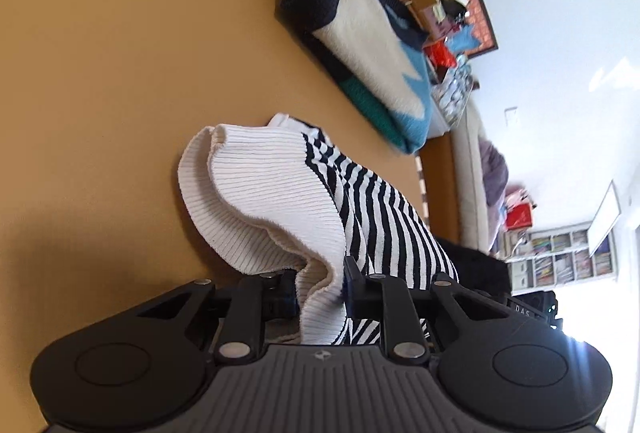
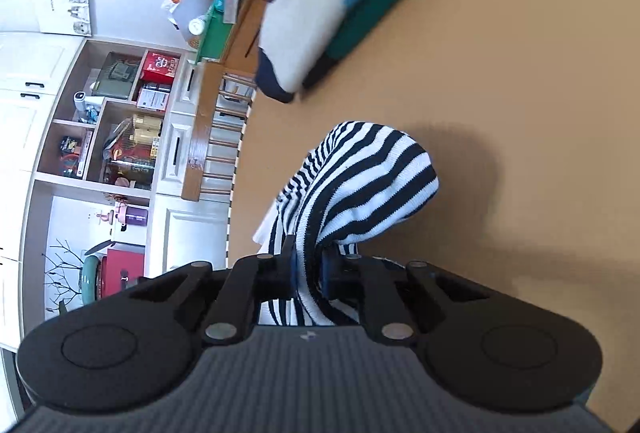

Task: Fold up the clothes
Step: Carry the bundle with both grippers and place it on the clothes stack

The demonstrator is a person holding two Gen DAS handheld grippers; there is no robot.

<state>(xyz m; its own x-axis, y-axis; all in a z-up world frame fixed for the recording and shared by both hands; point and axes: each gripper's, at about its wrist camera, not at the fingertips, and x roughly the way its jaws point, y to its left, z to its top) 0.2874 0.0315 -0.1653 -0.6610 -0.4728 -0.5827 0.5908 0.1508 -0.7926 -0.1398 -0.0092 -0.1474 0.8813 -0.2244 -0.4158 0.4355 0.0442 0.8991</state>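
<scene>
In the left wrist view, the left gripper (image 1: 322,287) fills the lower part of the frame, and its fingers (image 1: 352,273) are seen clamped on a fold of the striped garment (image 1: 372,209). The white ribbed hem (image 1: 256,193) of that garment billows up and to the left from the grip toward the centre of the frame, while the black-and-white striped body runs to the right of it. Behind, the tan desk (image 1: 120,53) takes up the whole left half. A folded sweater (image 1: 372,45) in cream, black, teal and blue is laid on the desk in the upper centre, well apart from the held cloth.

In the right wrist view, the right gripper (image 2: 310,271) occupies the bottom of the frame, its fingers (image 2: 286,253) closed on the striped garment (image 2: 360,177), which bulges upward from the grip into a rounded hump at the centre. The desk (image 2: 500,93) is seen across the right side. The folded sweater (image 2: 340,1) lies at the upper centre, near the desk's edge. Shelves (image 2: 112,121) packed with boxes are seen at the left.
</scene>
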